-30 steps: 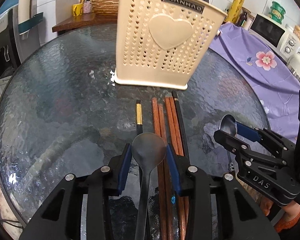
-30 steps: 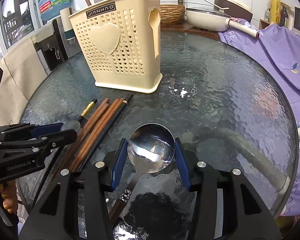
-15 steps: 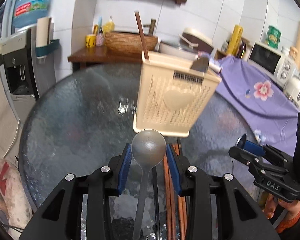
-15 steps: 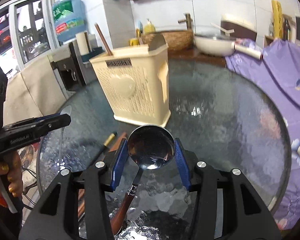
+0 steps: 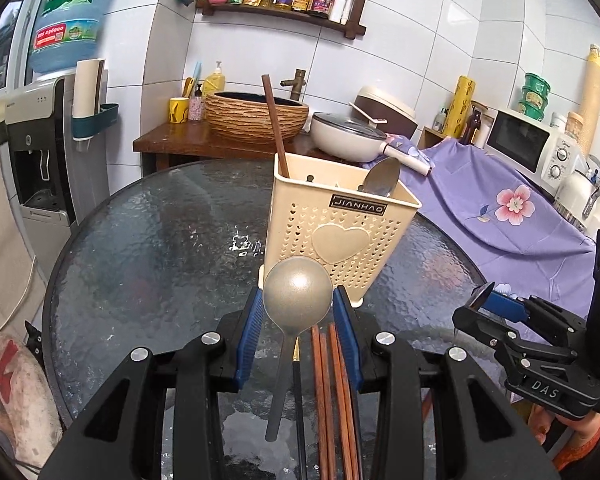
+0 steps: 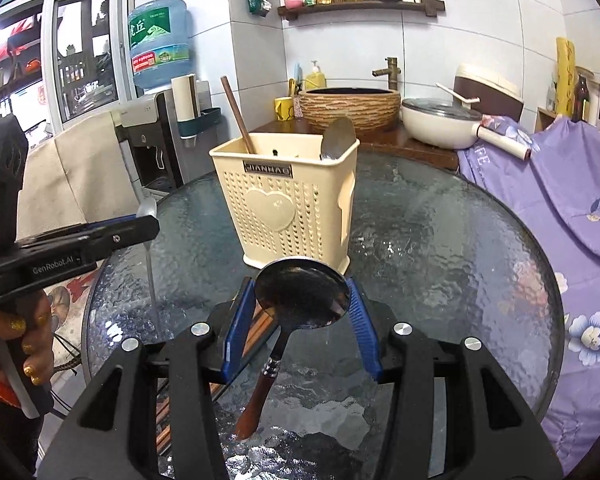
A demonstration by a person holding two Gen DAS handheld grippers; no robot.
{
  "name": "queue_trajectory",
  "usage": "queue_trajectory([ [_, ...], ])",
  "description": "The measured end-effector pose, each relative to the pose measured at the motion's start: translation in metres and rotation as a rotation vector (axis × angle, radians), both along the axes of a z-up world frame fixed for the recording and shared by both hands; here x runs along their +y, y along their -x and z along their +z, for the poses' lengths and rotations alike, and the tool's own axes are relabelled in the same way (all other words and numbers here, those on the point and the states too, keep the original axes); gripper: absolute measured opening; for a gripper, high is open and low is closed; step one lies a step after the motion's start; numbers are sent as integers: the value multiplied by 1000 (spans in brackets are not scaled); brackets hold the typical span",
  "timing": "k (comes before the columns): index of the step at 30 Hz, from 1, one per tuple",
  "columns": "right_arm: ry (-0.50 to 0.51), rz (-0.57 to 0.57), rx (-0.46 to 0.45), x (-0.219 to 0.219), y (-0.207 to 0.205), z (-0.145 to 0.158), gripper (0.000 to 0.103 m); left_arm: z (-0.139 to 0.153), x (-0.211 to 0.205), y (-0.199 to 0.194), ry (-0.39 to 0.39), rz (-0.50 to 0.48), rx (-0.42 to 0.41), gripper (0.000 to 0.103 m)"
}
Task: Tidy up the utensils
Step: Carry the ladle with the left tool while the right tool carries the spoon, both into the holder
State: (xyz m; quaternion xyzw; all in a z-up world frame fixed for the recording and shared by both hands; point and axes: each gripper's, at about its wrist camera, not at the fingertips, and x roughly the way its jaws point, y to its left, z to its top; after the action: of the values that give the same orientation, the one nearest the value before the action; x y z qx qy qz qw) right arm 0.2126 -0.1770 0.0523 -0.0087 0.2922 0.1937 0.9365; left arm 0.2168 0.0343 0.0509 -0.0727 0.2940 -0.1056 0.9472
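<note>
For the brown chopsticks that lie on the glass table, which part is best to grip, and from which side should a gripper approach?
Grip the brown chopsticks across their shafts, probably near the middle, coming down from above. They lie flat and side by side on the glass table, pointing toward the cream holder, so jaws set crosswise to their length could pinch the bundle. Both grippers now hold spoons, so one must be freed first.
</note>
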Motion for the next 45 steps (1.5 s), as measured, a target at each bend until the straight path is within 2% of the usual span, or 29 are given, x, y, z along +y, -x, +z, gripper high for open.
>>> queue_trajectory([
  [10,-12,23,-64,4,-7,35,47,23,-1,-3,20,-11,-43,35],
  [17,-15,57,-118,11,-22,79,47,68,-7,-22,21,-27,-116,35],
  [25,-54,27,-242,8,-58,165,47,136,-2,-63,154,-15,-205,35],
  [28,-37,-17,-283,11,-77,183,47,148,-4,-81,176,23,-230,35],
  [31,-3,-50,-299,17,-93,180,47,143,-7,-96,169,61,-244,35],
  [33,26,-71,-305,21,-100,169,47,129,-11,-106,153,93,-238,35],
  [39,67,-84,-254,23,-117,119,47,87,-4,-116,164,137,-188,35],
  [45,81,-59,-226,27,-115,83,47,60,-6,-110,150,127,-157,35],
])
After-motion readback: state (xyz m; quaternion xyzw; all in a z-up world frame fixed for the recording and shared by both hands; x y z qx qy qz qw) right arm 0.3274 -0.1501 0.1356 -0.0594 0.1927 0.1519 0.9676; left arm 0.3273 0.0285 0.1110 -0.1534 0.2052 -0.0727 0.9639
